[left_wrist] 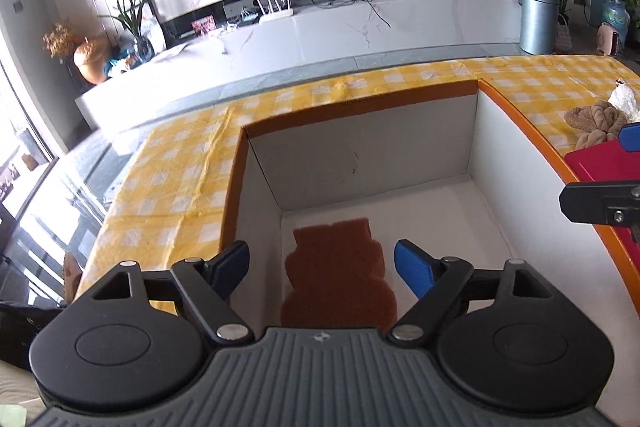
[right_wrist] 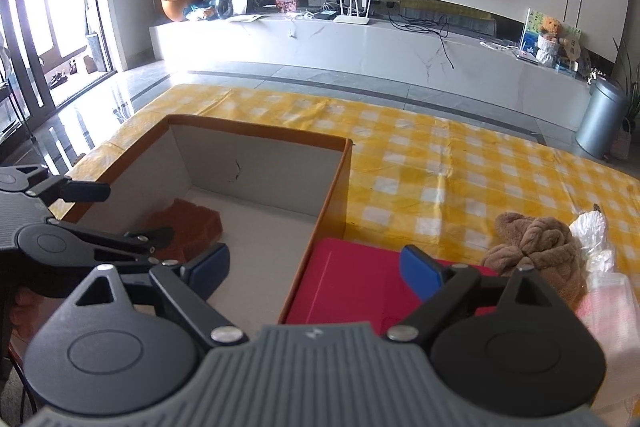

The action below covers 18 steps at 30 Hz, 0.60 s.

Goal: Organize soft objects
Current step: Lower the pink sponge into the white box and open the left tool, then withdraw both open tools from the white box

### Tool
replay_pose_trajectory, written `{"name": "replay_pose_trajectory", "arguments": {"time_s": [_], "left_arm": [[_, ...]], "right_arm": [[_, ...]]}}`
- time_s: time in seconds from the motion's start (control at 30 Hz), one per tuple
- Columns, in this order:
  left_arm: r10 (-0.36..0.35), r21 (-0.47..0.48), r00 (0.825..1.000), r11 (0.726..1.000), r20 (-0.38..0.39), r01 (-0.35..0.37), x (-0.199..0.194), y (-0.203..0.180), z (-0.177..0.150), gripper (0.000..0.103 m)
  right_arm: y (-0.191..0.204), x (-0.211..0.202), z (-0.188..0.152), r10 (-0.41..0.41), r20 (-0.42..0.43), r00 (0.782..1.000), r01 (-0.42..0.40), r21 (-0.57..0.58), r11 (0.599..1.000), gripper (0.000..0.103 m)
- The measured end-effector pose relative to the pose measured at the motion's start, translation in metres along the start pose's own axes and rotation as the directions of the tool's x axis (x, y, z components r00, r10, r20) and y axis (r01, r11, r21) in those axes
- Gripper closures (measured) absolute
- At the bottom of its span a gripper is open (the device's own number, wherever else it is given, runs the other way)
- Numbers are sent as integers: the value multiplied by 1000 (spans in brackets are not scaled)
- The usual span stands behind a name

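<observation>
Below, the left wrist view looks straight down into the open box, white inside with an orange rim, standing on the yellow checked tablecloth. An orange-brown sponge with a lobed outline lies flat on the box floor near the left wall. The left gripper is tilted downward over the box, its blue pads spread wide to either side of the sponge and gripping nothing.

The right wrist view shows what the first only clips at its edge: a red flat item lying just outside the box's right wall, a brown plush toy beside it, and crinkled white plastic wrapping touching the toy. The right gripper is likewise angled downward, straddling the box wall, with one pad over the box floor and the other over the red item; it is released and empty. The left gripper appears there at the left edge, above the sponge.
</observation>
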<state>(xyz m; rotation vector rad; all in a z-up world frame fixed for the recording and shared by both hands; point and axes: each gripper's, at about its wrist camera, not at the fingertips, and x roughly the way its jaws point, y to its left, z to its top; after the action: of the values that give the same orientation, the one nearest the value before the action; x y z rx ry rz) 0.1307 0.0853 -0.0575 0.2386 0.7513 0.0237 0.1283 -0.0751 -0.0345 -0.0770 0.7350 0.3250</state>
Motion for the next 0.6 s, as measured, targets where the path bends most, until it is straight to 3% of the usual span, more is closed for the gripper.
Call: {"name": "replay_pose_trajectory", "arguments": {"time_s": [0.27,0.47,0.6], "left_arm": [[-41,-140,999,989,29,45,-6,20,9,6],[-65,-234,997,970,27,70,-20,27,16,6],[-176,-268,984,947,39,180,-31,30,15,6]], "right_arm": [[-7,-1,-4,-16,-6,1000,17,10,1000,14],[-12,-8,-3,17,4,1000,-17,43,999,14],[-13,-15,-2,34,10,999,-35,44,998,13]]}}
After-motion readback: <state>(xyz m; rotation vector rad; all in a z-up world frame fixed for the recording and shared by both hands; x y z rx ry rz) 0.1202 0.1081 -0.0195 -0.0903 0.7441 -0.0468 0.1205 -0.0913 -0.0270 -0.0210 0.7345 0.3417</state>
